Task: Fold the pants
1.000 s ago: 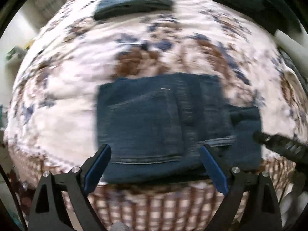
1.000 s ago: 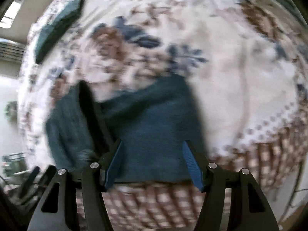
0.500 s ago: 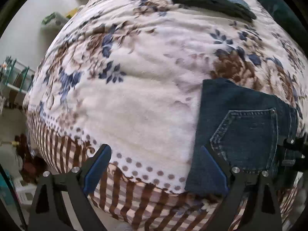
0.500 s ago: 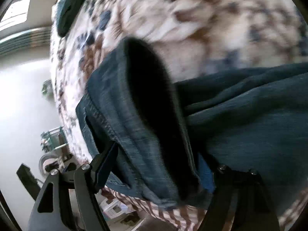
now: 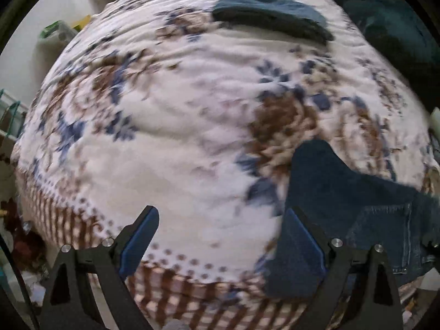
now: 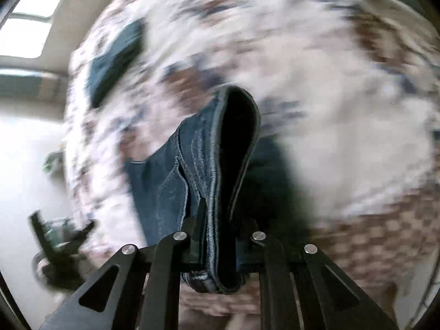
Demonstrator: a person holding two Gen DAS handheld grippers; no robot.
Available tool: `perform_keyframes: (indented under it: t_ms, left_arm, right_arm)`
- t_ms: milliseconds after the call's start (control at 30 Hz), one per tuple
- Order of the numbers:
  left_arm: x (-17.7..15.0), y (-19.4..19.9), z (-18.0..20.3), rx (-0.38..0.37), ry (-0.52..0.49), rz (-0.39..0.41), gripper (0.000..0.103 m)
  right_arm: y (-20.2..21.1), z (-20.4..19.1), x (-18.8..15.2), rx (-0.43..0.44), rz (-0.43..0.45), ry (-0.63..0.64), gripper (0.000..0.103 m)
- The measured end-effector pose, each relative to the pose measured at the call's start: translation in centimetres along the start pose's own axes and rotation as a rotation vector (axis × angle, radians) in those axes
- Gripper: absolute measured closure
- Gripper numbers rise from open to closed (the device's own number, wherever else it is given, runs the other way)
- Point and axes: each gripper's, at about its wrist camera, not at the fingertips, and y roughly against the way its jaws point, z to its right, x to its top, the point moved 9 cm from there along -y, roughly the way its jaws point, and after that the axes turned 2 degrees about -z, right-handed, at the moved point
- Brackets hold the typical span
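Observation:
Dark blue jeans (image 5: 357, 198) lie folded on the flowered bedspread (image 5: 178, 137), back pocket up, at the lower right of the left wrist view. My left gripper (image 5: 221, 214) hangs open above bare bedspread, its right finger just at the jeans' left edge, nothing between the pads. In the blurred right wrist view, the jeans (image 6: 165, 181) rise off the bed by their thick waistband. My right gripper (image 6: 220, 236) is closing, with its jaws pressed on that waistband, which loops up in front of the camera.
A second pair of dark pants (image 5: 269, 19) lies folded at the far side of the bed, and shows too in the right wrist view (image 6: 115, 55). Dark bedding (image 5: 390, 22) sits at the back right. The bed's checked border (image 5: 192, 288) drops off near me, with floor clutter at the left.
The left gripper slid left off the jeans to bare bedspread. The right gripper went from open above the jeans to shut on the waistband and lifted it.

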Motion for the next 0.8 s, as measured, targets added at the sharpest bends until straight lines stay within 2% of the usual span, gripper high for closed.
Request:
perform_keyframes:
  t_ms: [100, 133, 167, 233, 267, 333, 400, 500, 567, 667, 700, 800]
  left_arm:
    - [0.6, -0.9, 2.6, -0.045, -0.029, -0.021, 0.009]
    - [0.8, -1.4, 3.6, -0.069, -0.042, -0.036, 0.009]
    - [1.0, -2.1, 4.7, -0.086, -0.056, -0.052, 0.009]
    - [1.3, -3.8, 6.6, -0.128, -0.071, -0.092, 0.009]
    - [1.5, -4.8, 7.6, -0.15, -0.074, -0.121, 0.009]
    - [1.9, -7.2, 9.4, -0.205, -0.063, -0.201, 0.009]
    - [2.5, -9.1, 10.3, -0.231, -0.027, -0.249, 0.009]
    - [2.6, -11.2, 11.2, -0.275, 0.042, -0.301, 0.009]
    - [2.8, -12.5, 11.9, -0.285, 0.034, -0.31, 0.011]
    - [3.0, -13.0, 12.4, -0.332, 0.045, -0.293, 0.048]
    - [3.2, -13.1, 12.4, -0.35, 0.051, -0.295, 0.055]
    - [4.1, -14.3, 11.1, -0.381, 0.101, -0.313, 0.057]
  right_arm:
    - [-0.2, 6.5, 0.8, -0.083, -0.011, -0.069, 0.088]
    - [-0.9, 7.8, 0.8, -0.068, -0.036, -0.091, 0.088]
    - [-2.1, 8.8, 0.6, -0.012, -0.092, -0.122, 0.087]
    - [-3.4, 10.0, 0.4, 0.014, -0.133, -0.161, 0.064]
    - [-3.5, 10.9, 0.2, 0.002, -0.133, -0.195, 0.049]
    - [-3.0, 11.4, 0.0, 0.031, -0.1, -0.243, 0.043]
    - [-2.2, 11.8, -0.4, 0.074, -0.048, -0.297, 0.033]
    - [-2.4, 12.3, -1.7, 0.14, -0.032, -0.38, 0.032]
    - [-4.0, 12.4, -2.9, 0.183, -0.057, -0.439, 0.032]
    - [-5.9, 12.8, -4.2, 0.222, -0.068, -0.487, 0.032]
    - [-6.5, 12.9, -4.4, 0.226, -0.067, -0.482, 0.032]
    - [-7.1, 14.3, -4.7, 0.147, -0.065, -0.456, 0.032]
